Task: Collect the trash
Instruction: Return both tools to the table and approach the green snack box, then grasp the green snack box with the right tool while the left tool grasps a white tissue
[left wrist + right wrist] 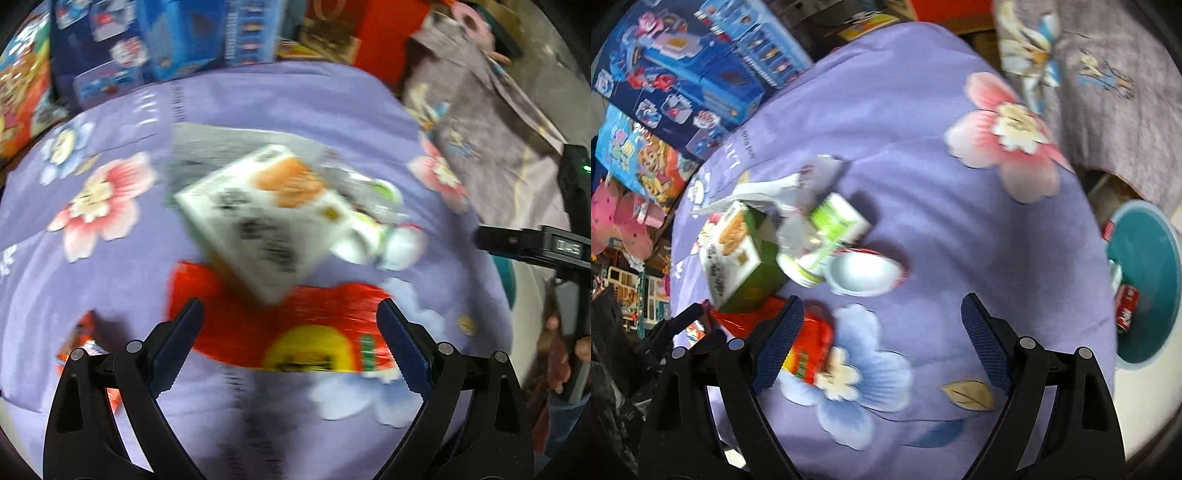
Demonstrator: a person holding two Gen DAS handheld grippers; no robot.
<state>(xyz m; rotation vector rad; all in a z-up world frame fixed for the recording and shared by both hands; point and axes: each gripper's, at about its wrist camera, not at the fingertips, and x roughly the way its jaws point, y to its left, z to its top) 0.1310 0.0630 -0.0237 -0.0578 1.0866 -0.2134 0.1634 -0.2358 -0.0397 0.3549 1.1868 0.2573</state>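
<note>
Trash lies in a heap on a purple flowered cloth [288, 96]. A white carton [266, 221] with an orange picture lies tilted over a red wrapper [295, 332] with a yellow patch. Small white cups [384, 240] lie to its right. My left gripper [290, 339] is open and empty just above the red wrapper. In the right wrist view the carton [735, 251], a green and white box [831, 229], a white cup [864, 275] and the red wrapper [809, 347] lie left of centre. My right gripper [882, 339] is open and empty over the cloth [923, 147].
A teal bin [1148, 280] with a red can [1126, 310] in it stands at the right, below the cloth's edge. Blue toy boxes [166, 40] stand behind the cloth. A grey printed cloth [487, 122] lies at the right. A small red packet [85, 347] lies at the left.
</note>
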